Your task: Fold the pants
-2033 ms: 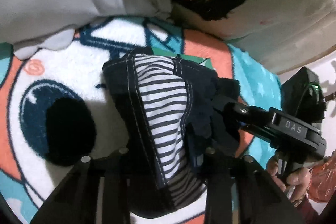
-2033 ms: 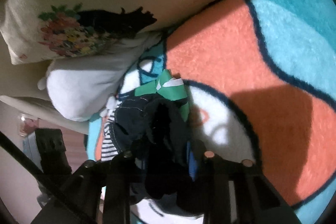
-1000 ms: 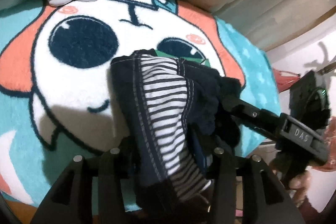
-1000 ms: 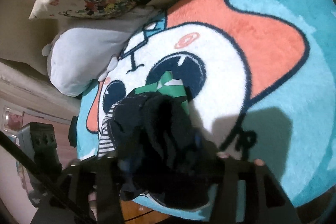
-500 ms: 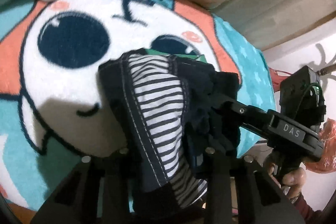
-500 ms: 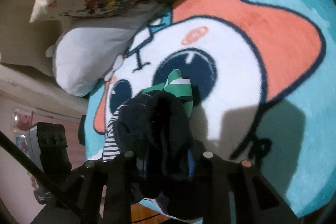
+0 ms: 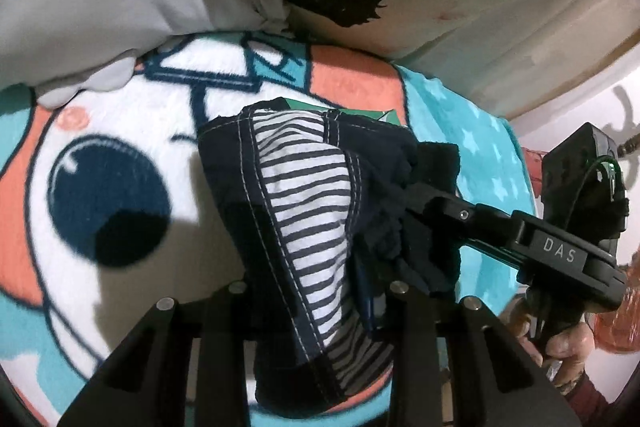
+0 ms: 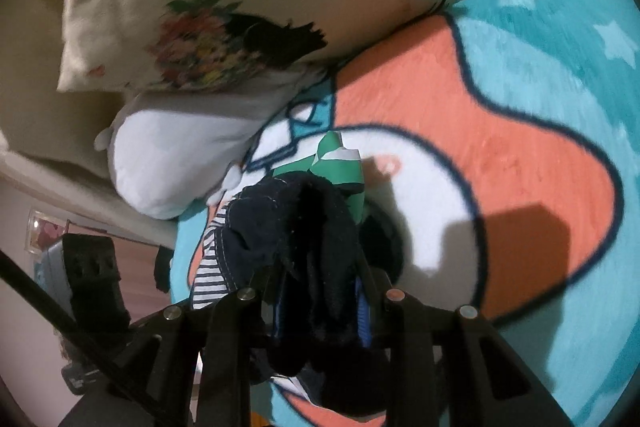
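Navy denim pants with striped lining (image 7: 304,227) hang bunched above the cartoon-print plush blanket (image 7: 120,131). My left gripper (image 7: 316,291) clamps them at 6 o'clock; my right gripper (image 8: 320,295) pinches the same bundle. Floral pillow (image 8: 224,39) at 11 o'clock.

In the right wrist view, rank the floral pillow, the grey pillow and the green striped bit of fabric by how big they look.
1. floral pillow, largest.
2. grey pillow, clearly smaller; it is partly tucked under the floral one.
3. green striped fabric, smallest; only a tip shows above the dark pants.
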A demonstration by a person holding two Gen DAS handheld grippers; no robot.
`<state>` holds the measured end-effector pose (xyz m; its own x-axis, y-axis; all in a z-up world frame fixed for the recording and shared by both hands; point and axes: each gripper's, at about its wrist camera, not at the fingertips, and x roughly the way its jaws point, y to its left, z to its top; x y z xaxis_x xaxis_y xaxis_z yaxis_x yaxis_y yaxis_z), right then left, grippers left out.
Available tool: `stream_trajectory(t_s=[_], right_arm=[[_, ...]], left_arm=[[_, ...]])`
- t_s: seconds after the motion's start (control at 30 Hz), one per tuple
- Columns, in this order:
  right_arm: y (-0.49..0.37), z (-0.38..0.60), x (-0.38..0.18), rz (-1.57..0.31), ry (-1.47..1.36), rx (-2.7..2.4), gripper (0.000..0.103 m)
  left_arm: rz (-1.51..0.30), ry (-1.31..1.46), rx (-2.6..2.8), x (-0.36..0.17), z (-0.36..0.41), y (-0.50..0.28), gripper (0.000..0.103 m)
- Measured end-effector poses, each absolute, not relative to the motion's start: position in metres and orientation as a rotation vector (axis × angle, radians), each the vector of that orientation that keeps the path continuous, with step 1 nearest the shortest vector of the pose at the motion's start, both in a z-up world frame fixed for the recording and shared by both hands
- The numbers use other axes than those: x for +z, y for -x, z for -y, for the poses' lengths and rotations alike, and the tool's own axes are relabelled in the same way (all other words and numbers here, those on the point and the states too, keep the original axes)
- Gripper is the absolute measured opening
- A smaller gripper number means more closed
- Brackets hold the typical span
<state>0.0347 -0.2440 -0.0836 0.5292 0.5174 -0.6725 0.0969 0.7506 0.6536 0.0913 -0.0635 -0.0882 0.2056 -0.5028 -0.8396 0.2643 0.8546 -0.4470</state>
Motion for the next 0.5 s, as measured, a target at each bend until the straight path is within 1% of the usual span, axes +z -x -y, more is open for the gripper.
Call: stream_trajectory(t_s=[0.17,0.2,0.27,0.3,0.33,0.37,0.4,0.43,0.5], right_arm=[[-0.061,0.255,-0.089,-1.019,-0.692,0.266,0.03],[-0.065,0.256,-0.089,-1.021,-0.687,0.266,0.03],[-0.071,0.258,-0.094,-1.032,-0.673,0.259,0.031],[-0.074,0.259,-0.098,-1.043,-0.668,0.25,0.034],[-0.077,0.262,-0.104,-1.057,-0.664,0.235,0.042],[-0.078,0.263,-0.108,-1.065,-0.666,0.225,0.051],[-0.078,0.268,-0.111,-1.073,-0.679,0.213,0.054],[-0.078,0.272,-0.113,-1.074,-0.696,0.21,0.06],[-0.073,0.28,-0.108,-1.062,-0.714,0.204,0.06]], left_arm=[[-1.262,0.216,-0.515,-0.097,0.074,-0.108,0.031],[-1.264,0.205,-0.509,-0.1,0.077,-0.111,0.033],[-1.276,0.188,-0.483,-0.106,0.079,-0.115,0.04],[-1.284,0.184,-0.466,-0.11,0.079,-0.117,0.048],[-1.29,0.183,-0.446,-0.114,0.078,-0.118,0.055],[-1.293,0.192,-0.439,-0.115,0.076,-0.119,0.056],[-1.3,0.216,-0.439,-0.114,0.073,-0.119,0.056],[-1.303,0.246,-0.44,-0.111,0.067,-0.118,0.056],[-1.287,0.28,-0.431,-0.102,0.055,-0.114,0.057]])
